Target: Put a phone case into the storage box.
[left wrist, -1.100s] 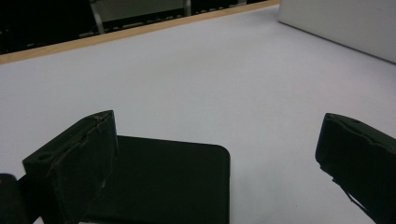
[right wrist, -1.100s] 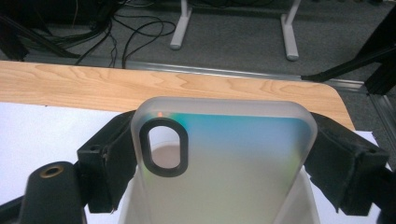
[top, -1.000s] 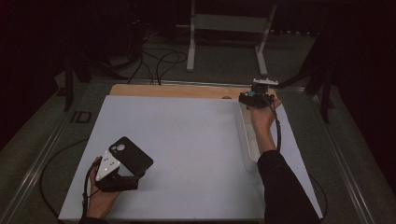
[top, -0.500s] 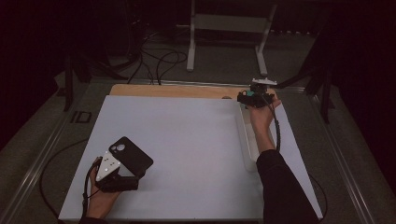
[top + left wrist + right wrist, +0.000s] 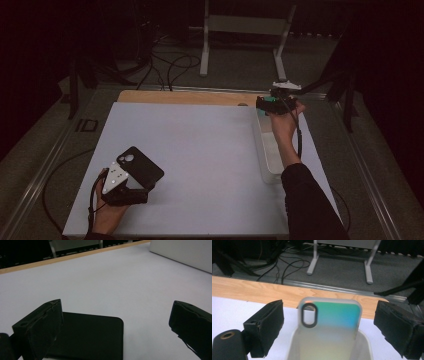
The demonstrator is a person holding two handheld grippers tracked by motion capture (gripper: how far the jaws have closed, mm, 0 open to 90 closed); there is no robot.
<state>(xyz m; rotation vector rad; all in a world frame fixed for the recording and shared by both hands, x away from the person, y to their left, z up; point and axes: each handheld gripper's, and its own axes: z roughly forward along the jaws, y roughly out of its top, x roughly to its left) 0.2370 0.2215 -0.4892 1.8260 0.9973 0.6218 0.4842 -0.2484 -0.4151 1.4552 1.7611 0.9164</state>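
A black phone case (image 5: 141,168) lies flat on the white table mat (image 5: 200,150) at the near left. My left gripper (image 5: 132,182) rests low at it, open, with the black case (image 5: 87,337) on the mat between the jaws, close to the left one. At the far right, my right gripper (image 5: 274,104) hovers over the far end of a white bin (image 5: 261,145). An iridescent green-blue phone case (image 5: 337,315) with a camera cutout stands upright in the bin (image 5: 365,345). The right gripper (image 5: 328,320) is open, its jaws wide on either side of that case without touching it.
A wooden table edge (image 5: 185,96) runs along the far side of the mat. Beyond it are a metal rail, floor cables (image 5: 170,65) and a white stand's legs (image 5: 205,55). The long white bin lies along the mat's right side.
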